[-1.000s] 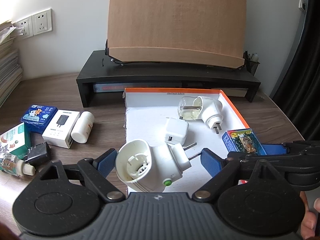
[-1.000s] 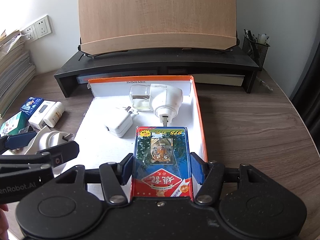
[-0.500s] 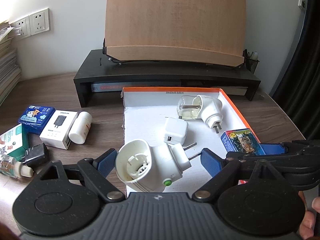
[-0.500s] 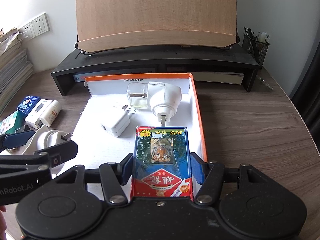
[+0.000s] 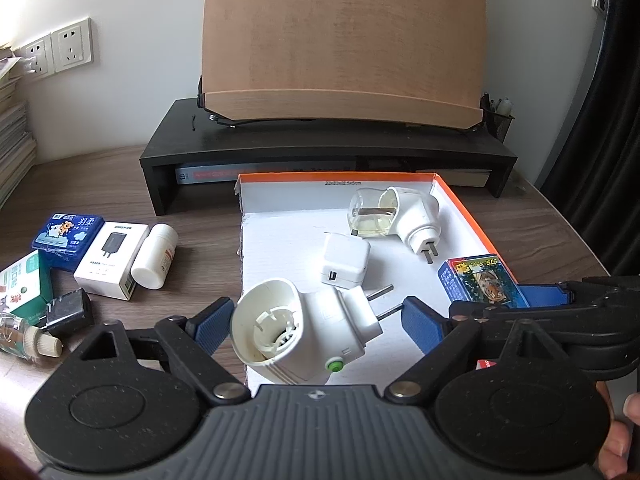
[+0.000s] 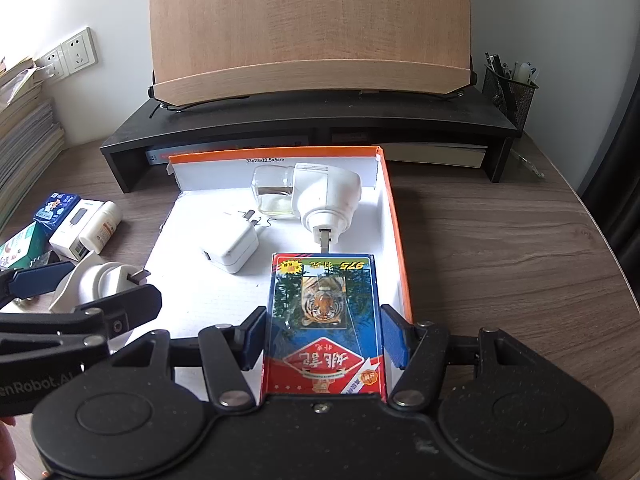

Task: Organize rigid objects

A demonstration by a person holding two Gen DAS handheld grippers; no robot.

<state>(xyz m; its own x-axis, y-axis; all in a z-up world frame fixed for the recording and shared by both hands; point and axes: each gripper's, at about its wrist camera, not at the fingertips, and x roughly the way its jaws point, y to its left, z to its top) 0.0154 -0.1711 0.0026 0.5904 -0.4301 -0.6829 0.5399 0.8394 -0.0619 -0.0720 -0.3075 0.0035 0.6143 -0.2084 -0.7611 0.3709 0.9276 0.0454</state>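
Nothing has shifted in the last second: the left tongs point(image 5: 312, 312) clench the white plug-in vaporizer point(image 5: 304, 328) at the orange-rimmed box's point(image 6: 396, 216) seven o'clock edge, the right tongs point(image 6: 324, 332) grasp the tiger card box point(image 6: 324, 320) at five o'clock, both unreleased.

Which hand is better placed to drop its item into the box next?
Right. Its card pack is already over the box floor; the left gripper holds its plug at the box's near edge.
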